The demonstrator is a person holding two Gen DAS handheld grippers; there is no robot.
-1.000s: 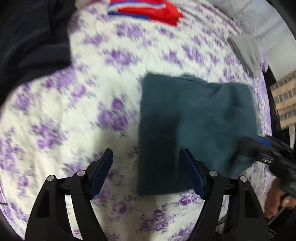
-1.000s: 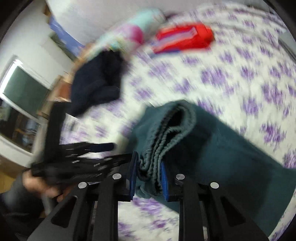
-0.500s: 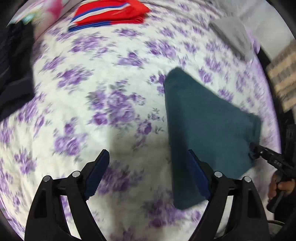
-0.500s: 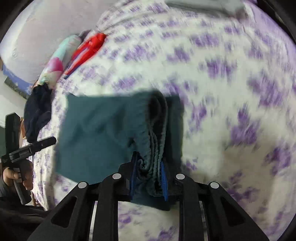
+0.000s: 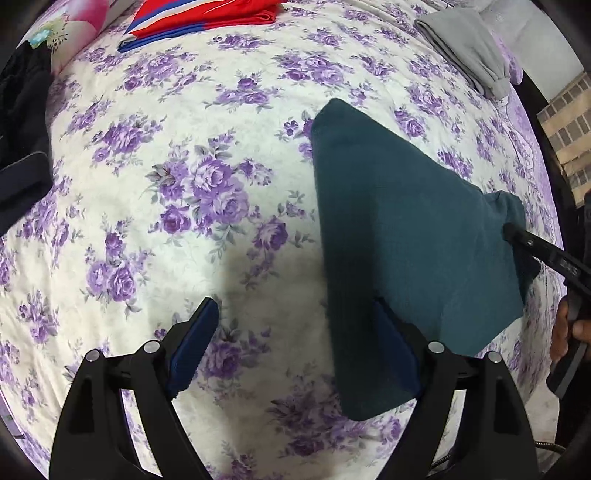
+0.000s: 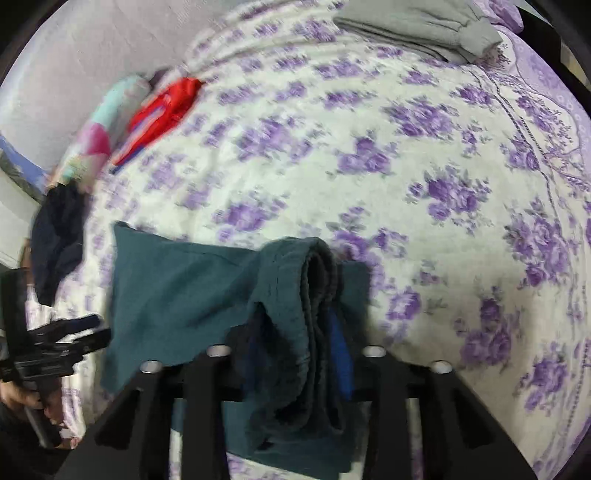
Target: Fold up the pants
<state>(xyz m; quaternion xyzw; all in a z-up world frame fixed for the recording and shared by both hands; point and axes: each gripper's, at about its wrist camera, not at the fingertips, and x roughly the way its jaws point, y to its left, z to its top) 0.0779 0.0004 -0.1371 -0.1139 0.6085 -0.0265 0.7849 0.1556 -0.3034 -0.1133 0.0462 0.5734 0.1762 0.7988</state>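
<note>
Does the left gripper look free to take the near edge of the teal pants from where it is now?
Probably yes. The left gripper is open and holds nothing, and the teal pants lie beside its right finger with only bare floral bedsheet around. The right gripper grips the bunched end, well clear.

Purple-flowered bedspread point(image 5: 155, 206) under folded red garment point(image 5: 207, 14), grey garment point(image 5: 465, 48), dark clothing point(image 5: 22, 140).

The teal pants point(image 5: 399, 229) were folded into a thick, flat bundle on the floral bedspread, lying toward three o'clock in the left wrist view. Their gathered elastic waistband point(image 6: 306, 314), layered several times, stood raised at the six o'clock edge.
</note>
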